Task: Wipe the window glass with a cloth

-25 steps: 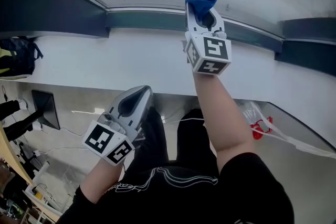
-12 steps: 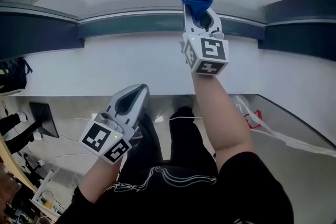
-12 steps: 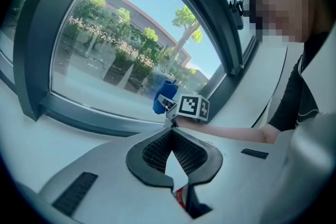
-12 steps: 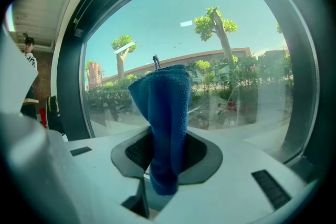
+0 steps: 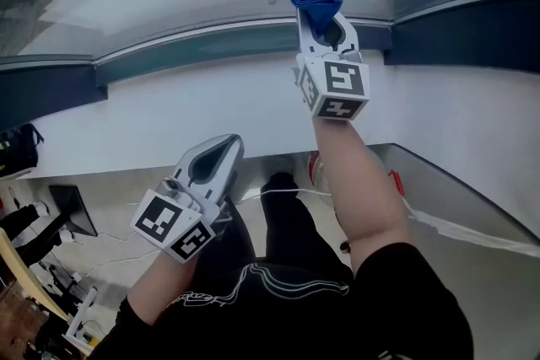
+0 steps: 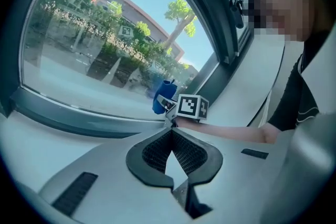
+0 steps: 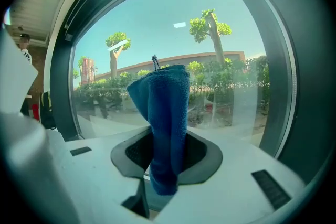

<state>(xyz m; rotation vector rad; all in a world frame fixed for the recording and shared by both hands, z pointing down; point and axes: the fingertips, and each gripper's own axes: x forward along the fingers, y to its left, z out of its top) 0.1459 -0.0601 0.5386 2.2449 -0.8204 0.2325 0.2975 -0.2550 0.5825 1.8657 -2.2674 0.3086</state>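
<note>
Right gripper view shows the right gripper (image 7: 164, 157) clamped on the bunched blue cloth (image 7: 167, 113) near the window glass (image 7: 226, 50) bottom edge, while the left gripper (image 6: 173, 162) is closed and empty; hard rubbing could tug the cloth loose.

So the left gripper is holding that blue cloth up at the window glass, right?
No, it is the right gripper that is shut on the blue cloth up at the window glass, as the right gripper view shows. The left gripper is shut with nothing in it.
</note>
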